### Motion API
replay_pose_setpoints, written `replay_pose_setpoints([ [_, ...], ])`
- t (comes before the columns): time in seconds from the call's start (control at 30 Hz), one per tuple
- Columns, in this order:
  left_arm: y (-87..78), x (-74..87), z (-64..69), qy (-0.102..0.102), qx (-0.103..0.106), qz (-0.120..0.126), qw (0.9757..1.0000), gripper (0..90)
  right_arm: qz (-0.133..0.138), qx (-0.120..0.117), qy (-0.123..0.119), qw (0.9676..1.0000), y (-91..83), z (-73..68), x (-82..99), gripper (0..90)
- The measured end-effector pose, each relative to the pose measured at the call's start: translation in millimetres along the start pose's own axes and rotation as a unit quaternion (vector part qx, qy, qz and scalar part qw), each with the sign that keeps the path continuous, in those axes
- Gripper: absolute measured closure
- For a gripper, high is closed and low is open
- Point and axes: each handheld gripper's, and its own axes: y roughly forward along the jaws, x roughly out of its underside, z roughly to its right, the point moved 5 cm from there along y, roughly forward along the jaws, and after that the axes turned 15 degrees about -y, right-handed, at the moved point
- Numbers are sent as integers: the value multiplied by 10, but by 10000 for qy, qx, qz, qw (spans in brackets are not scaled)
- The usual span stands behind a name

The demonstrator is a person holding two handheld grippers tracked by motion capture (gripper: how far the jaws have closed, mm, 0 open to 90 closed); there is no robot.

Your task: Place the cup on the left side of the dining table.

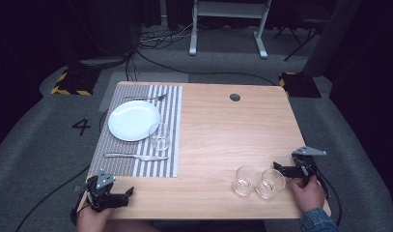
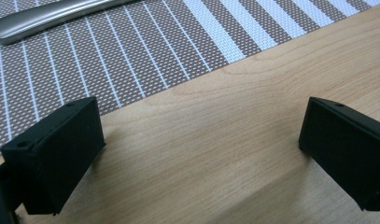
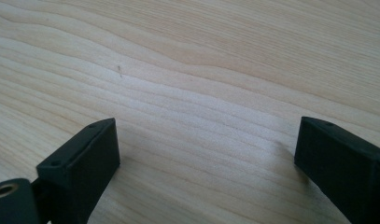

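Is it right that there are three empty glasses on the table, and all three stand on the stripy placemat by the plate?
Not quite. There are three empty glasses, but just one glass stands on the striped placemat, beside the white plate. The other two glasses stand on the bare wooden table, near the right gripper. The high view shows this.

Two clear, empty, round drinking glasses stand upright and touching each other near the front right of the light wooden table (image 1: 213,125): one (image 1: 245,180) left, the other (image 1: 271,183) right.
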Motion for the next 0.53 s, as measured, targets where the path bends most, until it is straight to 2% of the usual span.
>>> replay_pose_setpoints([
  [0.4, 1, 1, -4, -60, -70, 35, 10000, 3, 1, 1, 0, 10000, 0, 0, 0, 70],
  [0.5, 0, -45, 8, -141, -87, -206, 9997, 6, 0, -1, 3, 10000, 0, 0, 0, 70],
  [0.53, 7, -85, 18, -237, 39, -225, 9995, 11, 0, 0, 2, 10000, 0, 0, 0, 70],
])
